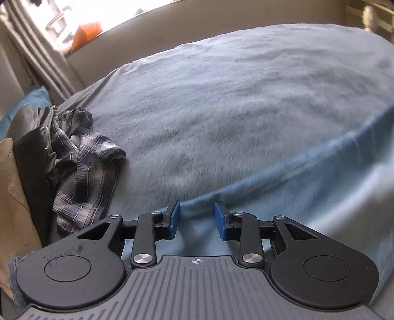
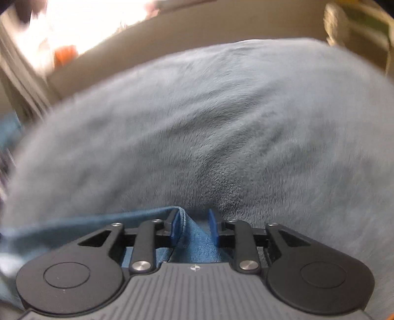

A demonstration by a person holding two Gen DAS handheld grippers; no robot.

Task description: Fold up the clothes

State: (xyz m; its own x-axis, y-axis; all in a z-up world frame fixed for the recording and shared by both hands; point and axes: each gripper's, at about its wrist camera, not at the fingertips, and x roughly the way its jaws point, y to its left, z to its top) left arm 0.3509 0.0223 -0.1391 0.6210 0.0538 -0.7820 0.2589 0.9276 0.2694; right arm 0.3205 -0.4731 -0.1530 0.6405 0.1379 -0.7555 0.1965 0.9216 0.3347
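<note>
Blue cloth point(image 2: 194, 242) lies loose between the parted right tongs point(image 2: 194, 226); left tongs point(image 1: 197, 220) tilt downward, parted, empty.

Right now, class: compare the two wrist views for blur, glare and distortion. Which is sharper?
Left wrist view is sharper: the plaid shirt reads clearly, though the window is blown out. Right wrist view is motion-smeared, worst at its left edge, with the same window glare. Both bend the blue blanket into a fisheye dome.

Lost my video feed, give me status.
Left gripper open, empty. Right gripper open, blue cloth lying loose between its pads. Plaid shirt crumpled at bed's left. Nothing in the way.
</note>
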